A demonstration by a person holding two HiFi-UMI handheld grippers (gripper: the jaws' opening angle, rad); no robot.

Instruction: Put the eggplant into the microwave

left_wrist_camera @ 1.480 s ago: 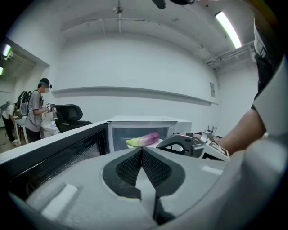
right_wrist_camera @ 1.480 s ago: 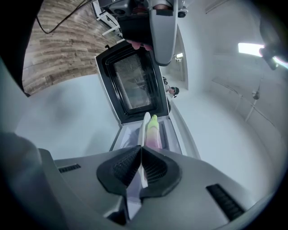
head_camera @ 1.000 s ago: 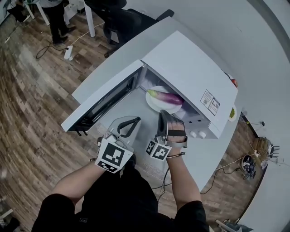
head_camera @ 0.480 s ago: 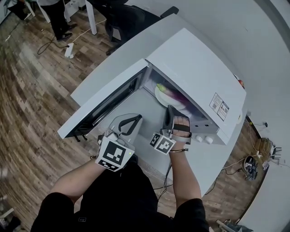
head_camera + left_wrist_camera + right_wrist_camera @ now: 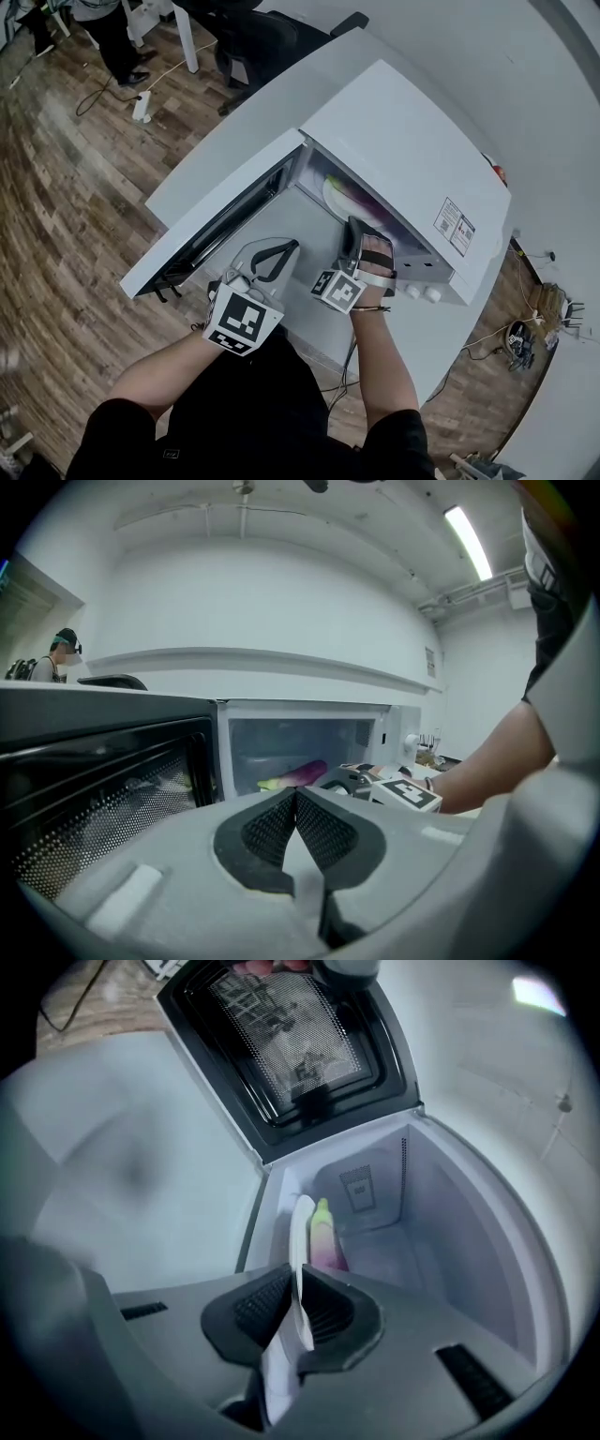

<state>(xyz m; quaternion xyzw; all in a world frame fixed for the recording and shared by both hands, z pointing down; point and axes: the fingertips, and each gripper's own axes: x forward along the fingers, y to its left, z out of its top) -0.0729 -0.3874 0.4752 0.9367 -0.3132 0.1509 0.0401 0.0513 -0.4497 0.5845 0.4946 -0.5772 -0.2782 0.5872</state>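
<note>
In the head view, the microwave (image 5: pixel 403 155) stands on a white table with its door (image 5: pixel 220 220) swung wide open on your left side. Your right gripper (image 5: pixel 356 230) reaches to the mouth of the chamber, at the near rim of the white plate (image 5: pixel 335 192). The eggplant (image 5: pixel 359 200) lies on this plate, already inside the chamber, though only a faint purple strip of it shows under the roof. Your left gripper (image 5: pixel 274 256) hangs in front of the open door, beside the right one.

In the left gripper view, the two jaws are pressed together tip to tip and there is nothing between them. Behind them the eggplant shows in the chamber, purple with a green end.

In the right gripper view, the jaws are clamped on the thin rim of the plate, which is seen edge-on. The eggplant lies on the plate just beyond the pads.

The eggplant looks smooth and glossy, so I judge it can roll or slide if the plate tilts. The plate is stiff but probably brittle. You hold it at one edge only, so the load pulls the far side down. The rim is the right place to hold; carry it level and set it down gently.
</note>
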